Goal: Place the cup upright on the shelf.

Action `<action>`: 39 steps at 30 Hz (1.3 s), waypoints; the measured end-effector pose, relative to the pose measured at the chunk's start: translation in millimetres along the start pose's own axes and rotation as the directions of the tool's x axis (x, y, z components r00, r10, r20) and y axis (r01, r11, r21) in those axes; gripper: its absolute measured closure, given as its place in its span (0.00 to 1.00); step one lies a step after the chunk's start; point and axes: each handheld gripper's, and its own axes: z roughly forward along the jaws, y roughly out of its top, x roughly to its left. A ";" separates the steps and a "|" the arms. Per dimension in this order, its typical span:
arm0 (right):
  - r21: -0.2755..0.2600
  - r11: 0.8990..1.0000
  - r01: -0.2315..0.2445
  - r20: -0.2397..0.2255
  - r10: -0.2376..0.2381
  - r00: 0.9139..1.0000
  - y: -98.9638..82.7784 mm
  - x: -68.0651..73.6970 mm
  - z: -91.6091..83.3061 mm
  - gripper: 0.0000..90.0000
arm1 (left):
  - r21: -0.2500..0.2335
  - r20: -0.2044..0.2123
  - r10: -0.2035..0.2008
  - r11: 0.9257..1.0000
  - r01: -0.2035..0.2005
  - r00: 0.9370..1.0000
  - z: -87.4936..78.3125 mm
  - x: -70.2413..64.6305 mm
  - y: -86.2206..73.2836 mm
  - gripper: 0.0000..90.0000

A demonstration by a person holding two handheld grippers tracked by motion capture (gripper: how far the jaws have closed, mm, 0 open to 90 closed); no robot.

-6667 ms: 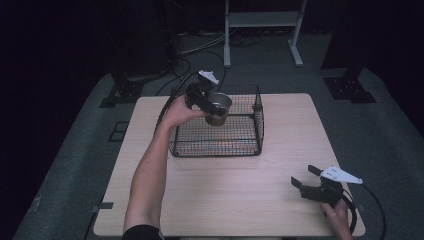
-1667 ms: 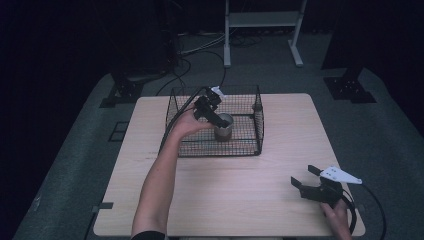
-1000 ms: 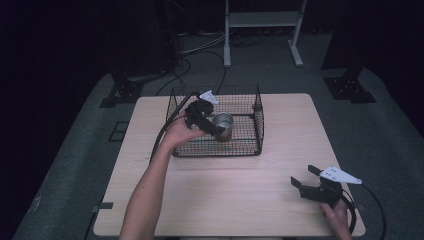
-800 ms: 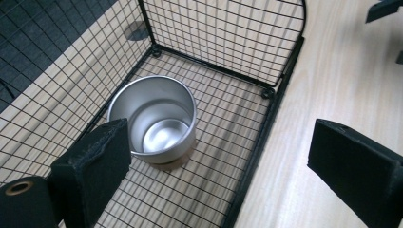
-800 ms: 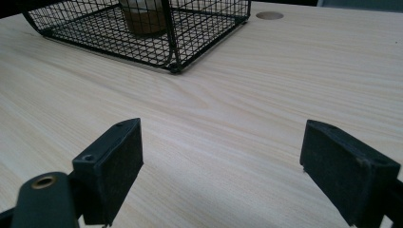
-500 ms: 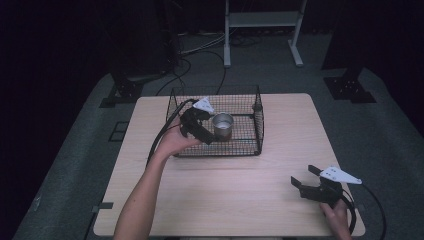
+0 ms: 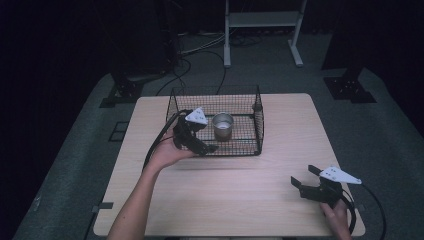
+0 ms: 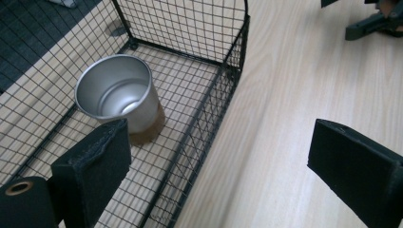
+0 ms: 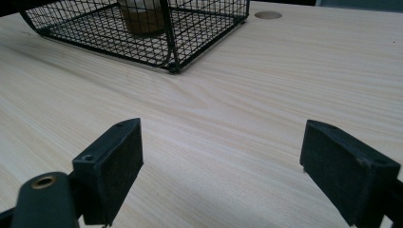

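I'm seeing one metal cup (image 7: 222, 126) standing upright inside one wire basket (image 7: 258, 120) on the desk (image 7: 240, 175). My left claw (image 7: 206, 148) is hanging wide open, gripping nothing, just beside the basket's near-left edge, cup apart from it. My right claw (image 7: 302, 176) is sitting open and empty, well apart near the desk's corner.
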 end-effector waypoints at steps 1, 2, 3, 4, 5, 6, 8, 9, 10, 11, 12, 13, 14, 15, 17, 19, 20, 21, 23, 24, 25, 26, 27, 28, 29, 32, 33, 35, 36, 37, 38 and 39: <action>0.000 1.000 0.000 0.001 0.000 1.000 0.0 0.1 0.0 0.15 | -0.003 0.000 -0.003 1.000 0.003 1.000 -1.1 -1.5 -2.0 0.07; -0.001 1.000 0.000 0.002 0.000 1.000 0.0 0.1 0.0 0.15 | -0.005 0.000 -0.003 1.000 0.003 1.000 -2.0 -3.0 -4.0 0.07; 0.001 1.000 0.002 0.002 -0.002 1.000 0.0 0.0 -0.1 0.15 | -0.005 -0.001 -0.003 1.000 0.003 1.000 -3.1 -4.8 -5.9 0.07; -0.001 1.000 0.003 0.004 -0.003 1.000 -0.1 0.0 0.1 0.15 | -0.003 -0.002 0.000 1.000 0.000 1.000 -4.5 -6.4 -7.6 0.07; 0.000 1.000 0.004 0.004 -0.004 1.000 0.0 -0.1 0.1 0.15 | -0.004 -0.003 -0.002 1.000 0.002 1.000 -5.5 -7.9 -9.4 0.07; 0.001 1.000 0.003 0.005 -0.003 1.000 0.0 0.2 0.1 0.15 | -0.002 -0.003 -0.002 1.000 0.002 1.000 -6.8 -9.1 -11.2 0.07; -0.001 1.000 0.006 0.006 -0.006 1.000 0.0 0.1 0.2 0.15 | -0.007 -0.006 -0.004 1.000 0.004 1.000 -9.2 -11.9 -14.8 0.07; 0.000 1.000 0.006 0.006 -0.006 1.000 0.0 0.1 0.2 0.15 | -0.010 -0.007 -0.005 1.000 0.005 1.000 -10.5 -13.3 -16.5 0.07; 0.002 1.000 0.000 0.006 0.000 1.000 0.0 0.5 0.0 0.15 | -0.014 -0.008 -0.004 1.000 0.004 1.000 -11.6 -14.6 -18.2 0.07; 0.002 1.000 -0.001 0.006 0.001 1.000 0.0 0.4 0.0 0.15 | -0.017 -0.007 -0.007 1.000 0.007 1.000 -12.2 -15.8 -19.8 0.07; 0.003 1.000 -0.004 0.006 0.004 1.000 0.1 0.5 -0.1 0.15 | -0.014 -0.004 -0.004 1.000 0.004 1.000 -13.0 -17.1 -21.2 0.07; 0.005 1.000 -0.006 0.006 0.006 1.000 0.0 0.6 -0.2 0.15 | -0.015 -0.005 -0.005 1.000 0.005 1.000 -13.3 -19.1 -22.6 0.07; 0.005 1.000 -0.004 0.007 0.004 1.000 -0.1 0.6 -0.2 0.15 | -0.017 -0.005 -0.003 1.000 0.003 1.000 -13.8 -20.9 -24.0 0.07; 0.004 1.000 -0.002 0.008 0.002 1.000 -0.1 0.6 -0.2 0.15 | -0.019 -0.002 -0.002 1.000 0.002 1.000 -14.3 -22.6 -25.4 0.07; 0.002 1.000 -0.001 0.009 0.001 1.000 -0.1 0.8 -0.2 0.15 | -0.020 -0.004 0.000 1.000 0.000 1.000 -15.4 -26.0 -28.2 0.07; 0.002 1.000 0.000 0.010 0.000 1.000 -0.1 0.8 -0.2 0.15 | -0.029 -0.007 -0.001 1.000 0.001 1.000 -16.7 -28.8 -31.0 0.07; 0.003 1.000 -0.001 0.010 0.001 1.000 -0.1 0.8 -0.2 0.15 | -0.037 -0.007 -0.003 0.999 0.003 1.000 -18.5 -31.0 -33.7 0.07; 0.003 1.000 -0.001 0.010 0.001 1.000 -0.1 0.8 -0.2 0.15 | -0.037 -0.007 -0.003 0.999 0.003 1.000 -18.5 -31.0 -33.7 0.07; 0.003 1.000 -0.003 0.010 0.003 1.000 -0.1 0.8 -0.3 0.15 | -0.049 -0.007 -0.004 0.999 0.003 1.000 -20.7 -33.5 -36.2 0.07; 0.004 1.000 -0.004 0.010 0.004 1.000 -0.1 0.7 -0.3 0.15 | -0.054 -0.004 -0.006 0.999 0.006 1.000 -21.8 -34.8 -37.5 0.07; 0.004 1.000 -0.005 0.010 0.005 1.000 -0.1 0.7 -0.3 0.15 | -0.053 -0.003 -0.003 0.999 0.003 1.000 -22.8 -35.9 -38.8 0.07; 0.005 1.000 -0.006 0.010 0.006 1.000 -0.1 0.7 -0.4 0.15 | -0.057 -0.006 -0.002 0.998 0.002 1.000 -23.5 -37.6 -40.2 0.07; 0.005 1.000 -0.005 0.010 0.005 1.000 -0.1 0.7 -0.3 0.15 | -0.059 -0.005 -0.002 0.998 0.002 1.000 -24.2 -39.2 -41.6 0.07; 0.006 1.000 -0.005 0.010 0.005 1.000 -0.1 0.7 -0.3 0.15 | -0.062 -0.005 -0.001 0.998 0.000 1.000 -24.7 -40.8 -43.2 0.07; 0.006 1.000 -0.005 0.010 0.005 1.000 -0.1 0.6 -0.3 0.15 | -0.063 -0.005 0.003 0.998 -0.003 1.000 -25.3 -42.1 -44.8 0.07; 0.006 1.000 -0.005 0.010 0.005 1.000 -0.1 0.7 -0.3 0.15 | -0.078 0.003 -0.002 0.997 0.002 1.000 -26.3 -45.9 -50.2 0.07; 0.007 1.000 -0.005 0.010 0.005 1.000 -0.1 0.7 -0.2 0.15 | -0.080 0.003 -0.001 0.997 0.002 1.000 -26.3 -47.0 -52.0 0.07; 0.009 1.000 -0.005 0.010 0.005 1.000 0.0 0.8 -0.2 0.15 | -0.086 0.007 -0.002 0.996 0.002 1.000 -26.7 -49.3 -55.9 0.07; 0.008 1.000 -0.003 0.011 0.003 1.000 -0.1 0.7 -0.1 0.15 | -0.093 0.010 -0.004 0.996 0.005 1.000 -26.8 -50.7 -58.1 0.07; 0.008 1.000 -0.005 0.010 0.005 1.000 0.0 0.9 -0.1 0.15 | -0.095 0.010 -0.007 0.995 0.008 1.000 -27.0 -52.2 -60.0 0.07; 0.009 1.000 -0.005 0.011 0.005 1.000 0.0 0.9 -0.2 0.15 | -0.099 0.009 -0.007 0.995 0.008 1.000 -27.3 -53.7 -62.1 0.07; 0.009 1.000 -0.005 0.011 0.005 1.000 0.0 0.9 -0.2 0.15 | -0.103 0.009 -0.010 0.995 0.011 1.000 -27.9 -55.0 -64.3 0.07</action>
